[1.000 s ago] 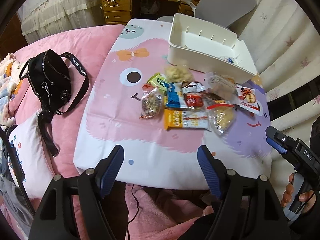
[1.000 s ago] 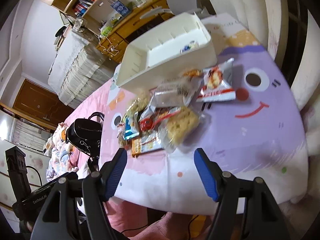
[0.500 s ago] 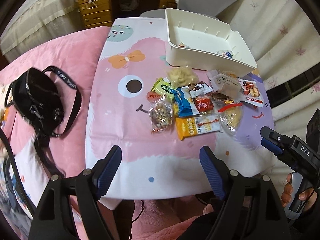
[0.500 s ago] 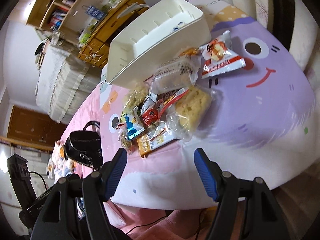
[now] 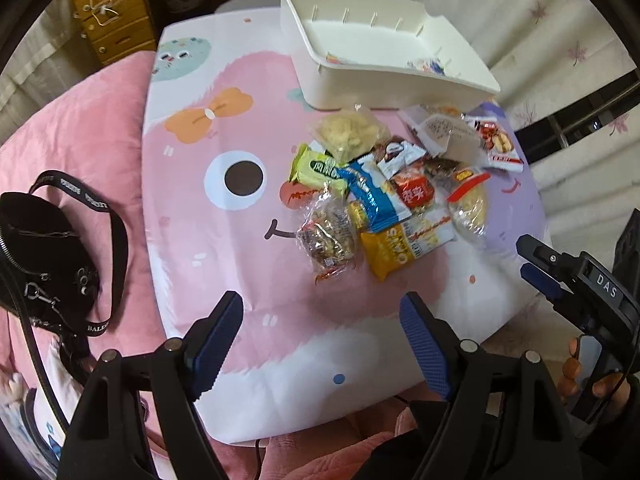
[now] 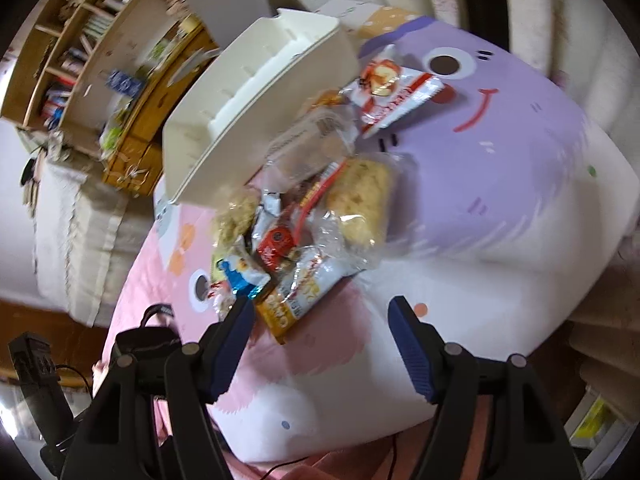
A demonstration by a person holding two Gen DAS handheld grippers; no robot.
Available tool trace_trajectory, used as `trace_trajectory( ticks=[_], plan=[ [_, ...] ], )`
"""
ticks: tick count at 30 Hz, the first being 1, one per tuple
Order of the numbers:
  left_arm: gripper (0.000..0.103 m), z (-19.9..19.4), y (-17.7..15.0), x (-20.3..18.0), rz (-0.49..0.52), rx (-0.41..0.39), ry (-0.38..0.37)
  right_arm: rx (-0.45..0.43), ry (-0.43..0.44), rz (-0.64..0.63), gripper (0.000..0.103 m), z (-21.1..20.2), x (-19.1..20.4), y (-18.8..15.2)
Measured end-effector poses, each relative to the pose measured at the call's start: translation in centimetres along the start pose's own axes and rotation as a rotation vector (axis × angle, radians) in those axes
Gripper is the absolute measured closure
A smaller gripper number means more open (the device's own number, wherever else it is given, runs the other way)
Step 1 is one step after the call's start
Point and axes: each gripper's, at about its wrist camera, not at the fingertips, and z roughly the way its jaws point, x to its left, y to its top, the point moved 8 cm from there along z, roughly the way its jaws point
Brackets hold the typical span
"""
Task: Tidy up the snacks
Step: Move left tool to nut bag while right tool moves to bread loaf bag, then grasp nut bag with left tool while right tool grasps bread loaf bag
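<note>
**Both grippers hovering short of the snack pile**

Left gripper (image 5: 320,330) is sitting wide open, holding nothing; right gripper (image 6: 320,330) likewise; snack pile (image 5: 394,196) is lying upper centre, beyond the fingertips; yellow oats bar (image 6: 298,298), running diagonally, looks nearest the right one; white bin (image 5: 400,80) is waiting behind.

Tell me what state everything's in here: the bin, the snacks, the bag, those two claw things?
White bin: upright, nearly empty.
Snack pile: loose on the board, outside the bin.
Oats packet: flat, unopened.
Black bag: zipped, on the pink bedding.
Left gripper: open, empty.
Right gripper: open, empty.
</note>
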Motion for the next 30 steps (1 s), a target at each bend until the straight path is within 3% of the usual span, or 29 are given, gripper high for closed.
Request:
trace_trajectory(
  ticks=[12, 18, 30],
  plan=[
    [0.024, 5.1, 0.3, 2.2, -0.105, 0.151, -0.014, -0.009, -0.088, 0.005, 0.033, 2.5, -1.3, 0.1],
    [0.023, 7.3, 1.3, 2.3, -0.140, 0.243, -0.002, 0.033, -0.114, 0.006, 0.033, 5.0, -1.9, 2.0],
    [0.023, 11.7, 3.0, 2.9, -0.272, 0.347, 0.023, 0.135, -0.132, -0.055, 0.033, 9.3, -2.2, 4.6]
  ],
)
